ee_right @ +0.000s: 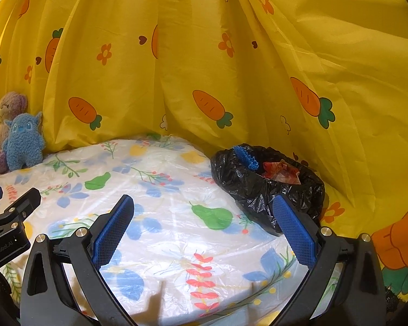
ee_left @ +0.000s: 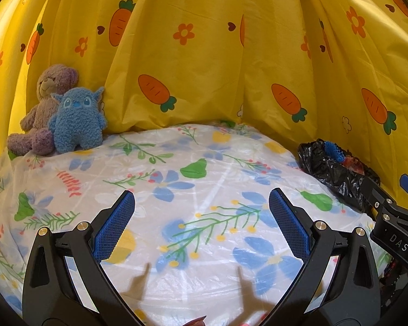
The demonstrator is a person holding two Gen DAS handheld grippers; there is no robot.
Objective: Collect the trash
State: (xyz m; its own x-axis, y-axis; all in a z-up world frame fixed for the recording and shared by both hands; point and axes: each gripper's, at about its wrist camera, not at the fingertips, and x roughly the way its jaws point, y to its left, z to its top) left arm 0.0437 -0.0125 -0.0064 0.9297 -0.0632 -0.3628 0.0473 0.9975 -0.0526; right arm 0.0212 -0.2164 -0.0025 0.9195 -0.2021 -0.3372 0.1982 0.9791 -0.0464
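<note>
Beside the black bag [ee_right: 269,187], the right hand-held gripper [ee_right: 201,206] (jaws apart) hovers.

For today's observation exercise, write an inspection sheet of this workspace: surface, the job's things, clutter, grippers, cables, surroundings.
Surface: floral plastic tablecloth, wrinkled, no loose trash seen.
Job's things: black trash bag open at the table's right edge, holding red wrappers and a blue mesh piece.
Clutter: purple teddy bear and blue plush toy, touching, far left.
Grippers: left gripper open, empty; right gripper open, empty.
Cables: nothing seen.
Surroundings: yellow carrot-print curtain behind.
</note>
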